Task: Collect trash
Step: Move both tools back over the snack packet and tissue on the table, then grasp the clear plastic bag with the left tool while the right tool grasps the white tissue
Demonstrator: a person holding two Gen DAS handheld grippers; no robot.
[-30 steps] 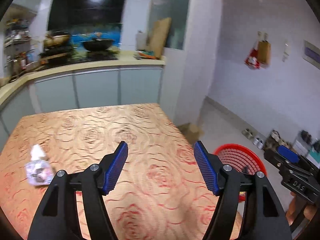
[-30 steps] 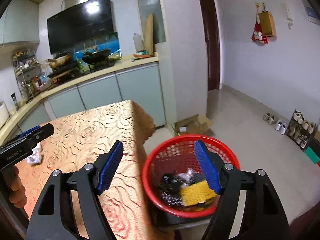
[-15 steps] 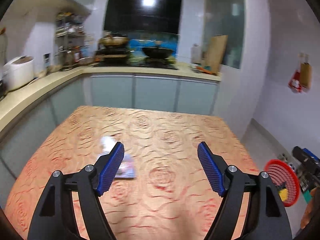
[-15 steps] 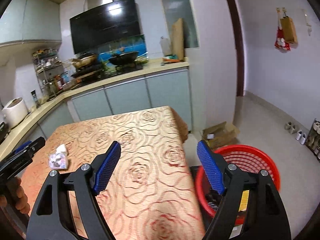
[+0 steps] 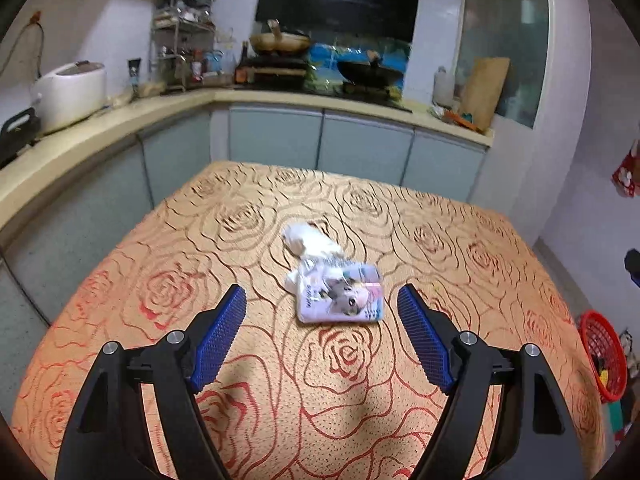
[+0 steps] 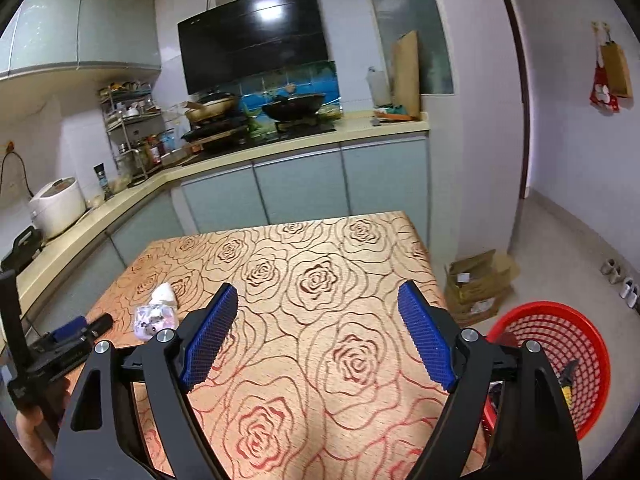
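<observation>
A small plastic packet (image 5: 340,296) printed with a cat lies on the rose-patterned tablecloth (image 5: 224,240). A crumpled white tissue (image 5: 308,240) touches its far end. My left gripper (image 5: 321,289) hovers just short of the packet, open, with the packet ahead between the lines of its blue pads but not touched. My right gripper (image 6: 318,285) is over the table's right half, its jaws opening with nothing between them. In the right wrist view, the packet (image 6: 154,320) and tissue (image 6: 165,292) lie far left, next to the left gripper (image 6: 80,328). The red mesh basket (image 6: 560,340) holds some trash.
The basket (image 5: 602,356) stands on the floor off the table's right edge. An open cardboard box (image 6: 476,284) sits on the floor beyond it, near the wall. Kitchen counters with a rice cooker (image 6: 56,208) and stove run behind and left of the table.
Both views have swung left. The packet and tissue went from the left wrist view's left edge to its centre. The basket slid from between the right gripper's fingers to the right.
</observation>
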